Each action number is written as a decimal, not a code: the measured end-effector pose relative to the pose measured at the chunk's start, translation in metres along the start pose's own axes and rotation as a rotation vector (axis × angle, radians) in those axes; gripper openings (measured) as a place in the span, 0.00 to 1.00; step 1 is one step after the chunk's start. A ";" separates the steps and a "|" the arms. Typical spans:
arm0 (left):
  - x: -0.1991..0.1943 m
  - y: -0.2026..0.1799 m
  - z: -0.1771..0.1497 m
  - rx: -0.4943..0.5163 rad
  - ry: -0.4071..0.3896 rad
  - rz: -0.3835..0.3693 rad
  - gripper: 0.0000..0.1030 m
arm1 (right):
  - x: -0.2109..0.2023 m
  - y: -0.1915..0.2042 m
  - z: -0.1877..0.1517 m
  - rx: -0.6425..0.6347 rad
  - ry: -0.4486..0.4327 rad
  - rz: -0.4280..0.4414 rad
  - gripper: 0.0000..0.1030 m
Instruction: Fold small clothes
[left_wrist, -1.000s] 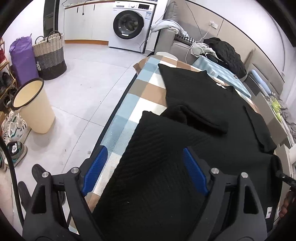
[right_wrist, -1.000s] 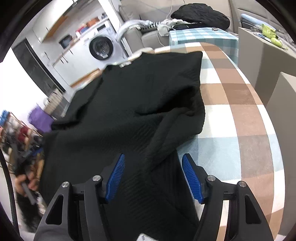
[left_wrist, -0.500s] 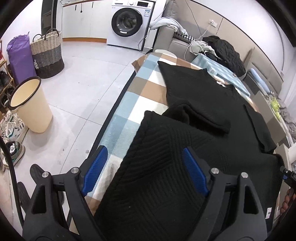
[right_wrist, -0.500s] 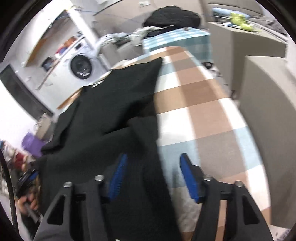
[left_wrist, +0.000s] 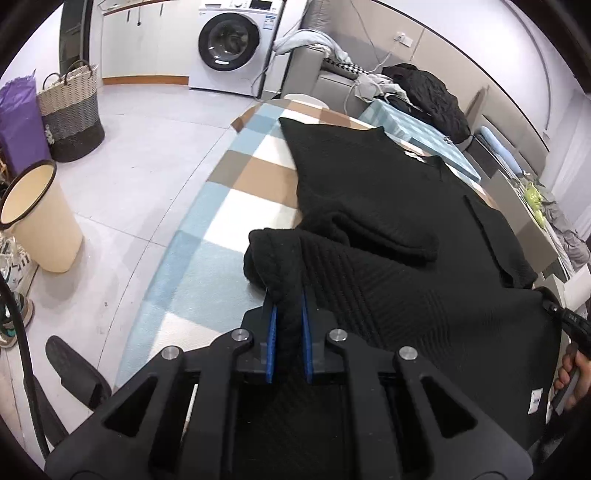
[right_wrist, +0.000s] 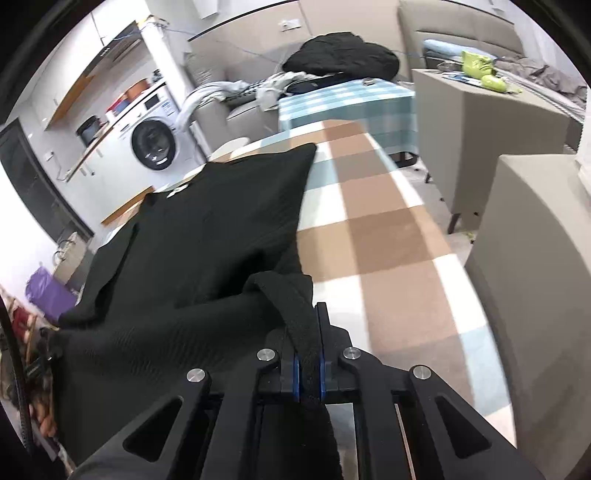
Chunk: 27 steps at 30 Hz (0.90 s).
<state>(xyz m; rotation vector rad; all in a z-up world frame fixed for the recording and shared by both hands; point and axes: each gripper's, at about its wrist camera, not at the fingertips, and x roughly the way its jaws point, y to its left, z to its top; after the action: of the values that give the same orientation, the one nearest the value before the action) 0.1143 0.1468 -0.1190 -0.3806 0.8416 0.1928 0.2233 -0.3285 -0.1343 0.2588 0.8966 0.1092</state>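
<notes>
Both grippers have just closed on the near hem of a black sweater (left_wrist: 388, 206) lying across a checked table (left_wrist: 236, 206): the left gripper (left_wrist: 287, 328) pinches a bunched corner of knit between its blue pads (left_wrist: 272, 332), and the right gripper (right_wrist: 307, 365) clamps a narrow band of hem at the opposite corner. The sweater lies collar-away, a white label (left_wrist: 413, 155) at the far neck, with one sleeve (left_wrist: 384, 236) already folded across the body. The main risk from here, as a judgement, is an uneven lift: each grip holds only a small tuck of thick knit, so a corner could slide out partway through the fold, or one side could pull ahead and skew the hem. The folded sleeve could also drag loose if the fabric is raised too fast. The sweater's left edge sits near the table's edge, so slack could spill over toward the floor. Nothing lies on the table between the hem and the collar, so the fold path looks clear. Around the table, well apart from it, stand a cream bin (left_wrist: 40, 218), a woven basket (left_wrist: 70, 114), a purple bag (left_wrist: 18, 125) and a washing machine (left_wrist: 236, 40); a second, blue-checked table (right_wrist: 347, 107) carrying a dark heap of clothes (right_wrist: 340, 55) stands beyond the far end, and a beige cabinet (right_wrist: 484, 136) flanks the right side.
</notes>
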 end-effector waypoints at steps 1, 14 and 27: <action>-0.001 -0.004 0.000 0.013 -0.002 0.005 0.08 | -0.001 0.000 0.000 0.004 0.006 0.008 0.06; -0.039 0.017 -0.045 0.061 0.032 0.044 0.54 | -0.065 -0.023 -0.075 -0.012 0.030 0.083 0.48; -0.055 0.026 -0.096 0.110 0.081 0.109 0.54 | -0.106 -0.030 -0.134 -0.061 0.041 0.061 0.56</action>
<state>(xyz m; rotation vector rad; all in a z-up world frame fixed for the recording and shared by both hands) 0.0036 0.1309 -0.1417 -0.2412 0.9491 0.2328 0.0522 -0.3548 -0.1417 0.2279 0.9243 0.1988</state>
